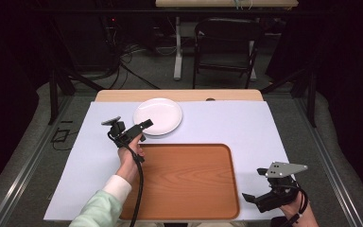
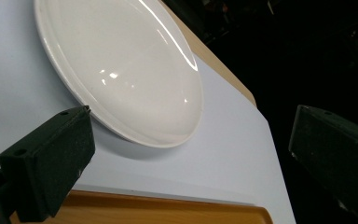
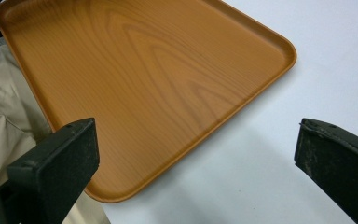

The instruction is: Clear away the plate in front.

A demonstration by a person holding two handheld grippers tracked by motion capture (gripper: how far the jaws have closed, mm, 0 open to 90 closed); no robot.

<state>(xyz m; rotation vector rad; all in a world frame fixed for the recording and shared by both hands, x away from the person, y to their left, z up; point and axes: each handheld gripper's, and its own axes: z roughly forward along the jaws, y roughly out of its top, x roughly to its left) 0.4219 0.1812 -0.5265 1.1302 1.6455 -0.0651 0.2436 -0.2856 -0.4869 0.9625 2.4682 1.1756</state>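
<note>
Wooden tray (image 1: 189, 179) on pale sheet (image 1: 227, 123), folding chair (image 1: 224, 45) behind the table (image 1: 123, 95)

From above we see our left gripper (image 1: 144, 126) at the white plate's (image 1: 163, 113) seven o'clock edge, its fingers (image 1: 146, 124) just at the rim. The plate sits at the twelve o'clock side of the pale-covered bench (image 1: 246, 123), just beyond the wooden tray (image 1: 184, 184). Our right gripper (image 1: 253, 198) hovers at the tray's four o'clock corner, off its edge, pointing toward nine o'clock. A folding chair (image 1: 227, 45) stands beyond the bench.
</note>
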